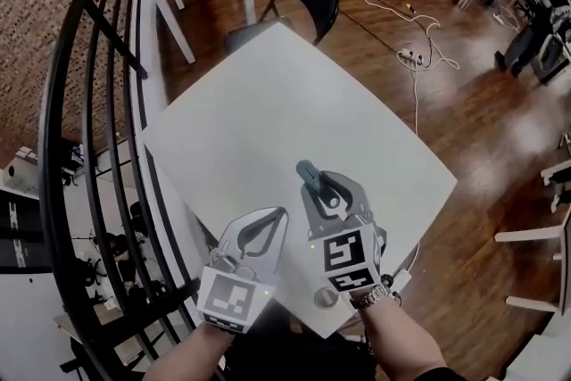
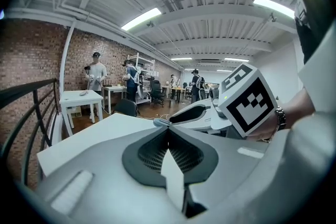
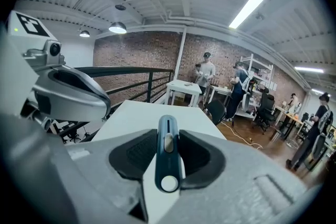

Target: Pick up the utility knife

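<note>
From the head view we are seeing only the blue nose of the utility knife (image 1: pixel 308 172). The rest of its body is hiding between the jaws of the right gripper (image 1: pixel 314 183). We cannot tell whether a blade is out. In the right gripper view the utility knife (image 3: pixel 168 157) is showing its dark blue back, a pale slider and a white round button, while its far tip is blurring into the white table (image 3: pixel 157 115) beyond. Both forearms are running off the bottom edge of the head view. In the left gripper view the right gripper (image 2: pixel 195 113) is partly disappearing behind the left gripper's (image 2: pixel 169 132) own jaws.

The right hand (image 1: pixel 385 321), wearing a wristwatch (image 1: pixel 369 297), is holding its gripper over the near part of the white table (image 1: pixel 268 94), pointing forward and somewhat down. Its jaws are clamping the knife by its two sides, with the nose sticking out ahead of them.

The left hand (image 1: pixel 198 343) is holding the left gripper (image 1: pixel 280 215) just beside the right one, angling in towards it. Its jaws are meeting at the tips and gripping nothing.
</note>
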A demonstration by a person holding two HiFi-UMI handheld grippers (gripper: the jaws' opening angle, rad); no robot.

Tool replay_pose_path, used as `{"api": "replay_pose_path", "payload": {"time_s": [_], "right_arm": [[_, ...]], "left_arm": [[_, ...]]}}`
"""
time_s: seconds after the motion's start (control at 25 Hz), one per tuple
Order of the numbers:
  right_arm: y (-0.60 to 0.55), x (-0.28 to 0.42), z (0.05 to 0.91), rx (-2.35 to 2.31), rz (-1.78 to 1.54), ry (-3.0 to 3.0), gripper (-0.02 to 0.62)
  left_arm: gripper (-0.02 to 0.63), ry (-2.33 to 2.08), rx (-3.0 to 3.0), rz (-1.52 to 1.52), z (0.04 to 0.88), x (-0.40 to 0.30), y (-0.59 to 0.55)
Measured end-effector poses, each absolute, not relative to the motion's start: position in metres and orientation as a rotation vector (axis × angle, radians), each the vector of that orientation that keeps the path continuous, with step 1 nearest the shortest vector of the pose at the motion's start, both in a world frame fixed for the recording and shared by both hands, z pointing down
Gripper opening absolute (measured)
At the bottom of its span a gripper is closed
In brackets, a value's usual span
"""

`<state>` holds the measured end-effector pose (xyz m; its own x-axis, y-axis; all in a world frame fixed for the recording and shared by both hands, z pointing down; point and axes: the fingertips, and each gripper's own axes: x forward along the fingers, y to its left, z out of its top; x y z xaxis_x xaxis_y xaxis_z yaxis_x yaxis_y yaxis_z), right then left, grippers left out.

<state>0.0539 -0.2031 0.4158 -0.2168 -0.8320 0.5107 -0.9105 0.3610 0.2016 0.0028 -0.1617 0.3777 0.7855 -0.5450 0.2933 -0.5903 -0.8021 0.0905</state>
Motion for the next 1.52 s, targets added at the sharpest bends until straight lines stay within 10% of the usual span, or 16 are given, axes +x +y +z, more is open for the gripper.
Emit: {"api": "replay_pose_path", "payload": {"time_s": [1.52], "right_arm": [[0.012,0.041,0.306,1.467,-0.019,-2.313,0.121]], "left_arm": [[0.017,-1.097,2.853,0.305,0.283,-0.005,0.018]]}}
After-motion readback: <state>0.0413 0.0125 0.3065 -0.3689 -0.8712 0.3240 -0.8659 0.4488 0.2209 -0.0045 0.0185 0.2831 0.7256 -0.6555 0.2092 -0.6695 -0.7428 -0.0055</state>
